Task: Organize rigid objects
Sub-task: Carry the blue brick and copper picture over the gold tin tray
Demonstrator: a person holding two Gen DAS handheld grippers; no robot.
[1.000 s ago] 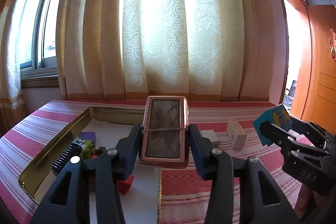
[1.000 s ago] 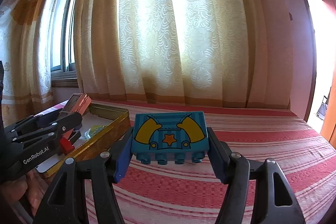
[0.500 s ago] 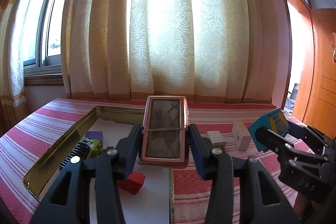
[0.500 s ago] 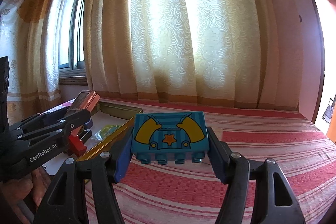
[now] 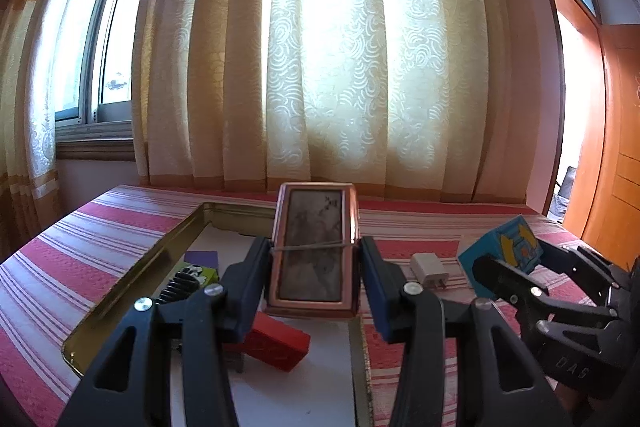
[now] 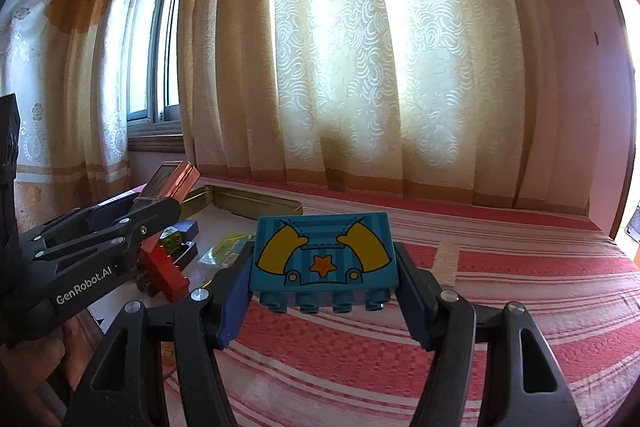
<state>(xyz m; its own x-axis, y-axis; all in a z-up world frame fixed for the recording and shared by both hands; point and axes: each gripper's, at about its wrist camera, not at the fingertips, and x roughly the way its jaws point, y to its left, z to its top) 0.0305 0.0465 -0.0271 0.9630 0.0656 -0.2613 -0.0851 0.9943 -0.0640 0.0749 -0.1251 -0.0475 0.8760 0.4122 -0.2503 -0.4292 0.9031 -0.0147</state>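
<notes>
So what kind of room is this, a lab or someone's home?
Most likely a home, perhaps a bedroom. Patterned curtains hang over a sunlit window, a red striped cloth covers the surface, and an orange wooden door stands at the side. Nothing looks like a lab.

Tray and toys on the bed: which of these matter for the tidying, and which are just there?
Part of the job:
left gripper holding copper case
right gripper holding blue brick
gold tray
red block
white charger

Just there:
curtain
window
</notes>
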